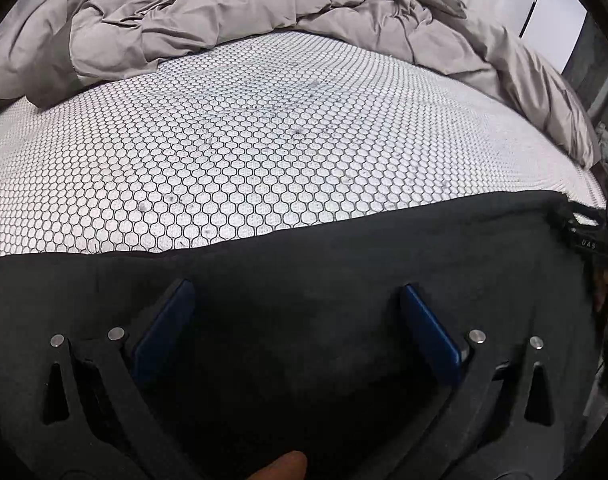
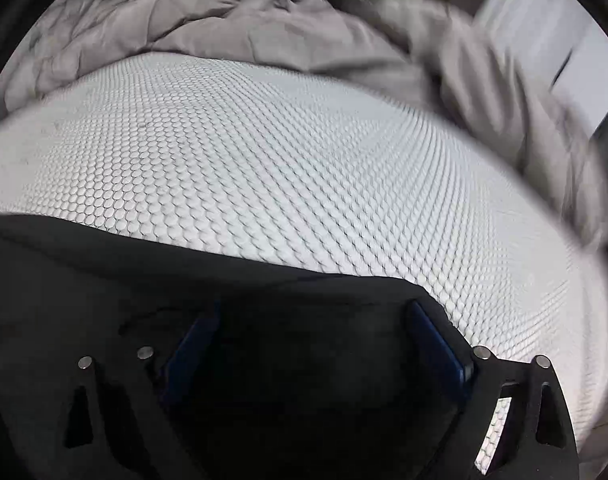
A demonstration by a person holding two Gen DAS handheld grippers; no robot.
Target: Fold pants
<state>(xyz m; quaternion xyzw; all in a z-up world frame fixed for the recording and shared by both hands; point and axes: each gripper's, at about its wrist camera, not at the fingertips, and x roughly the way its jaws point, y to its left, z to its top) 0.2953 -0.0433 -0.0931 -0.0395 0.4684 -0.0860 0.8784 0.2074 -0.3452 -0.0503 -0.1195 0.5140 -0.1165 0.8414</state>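
Black fabric pants [image 1: 304, 264] lie spread across the lower half of the left wrist view, on a bare white mattress with a dark honeycomb pattern [image 1: 263, 152]. The left claw [image 1: 297, 300], black-framed with blue pads, stands released, its jaws wide apart just above the dark cloth and grasping nothing. At the right edge of that frame the pants end in a bunched hem or waistband with a small dark tag bearing pale letters [image 1: 584, 240]; the letters are too small to read surely. A fingertip [image 1: 279, 466] shows at the bottom centre.

A crumpled grey duvet [image 1: 223, 8] is heaped along the top of the frame and trails down the right side of the bed.

In the right wrist view, which is blurred, the same black pants [image 2: 143, 280] fill the lower left, their edge running diagonally to a corner at lower centre-right. The right claw [image 2: 310, 320] is likewise released, jaws spread over the fabric near that corner, the patterned mattress [image 2: 304, 160] beyond it. The grey duvet [image 2: 223, 20] crosses the top of the frame.
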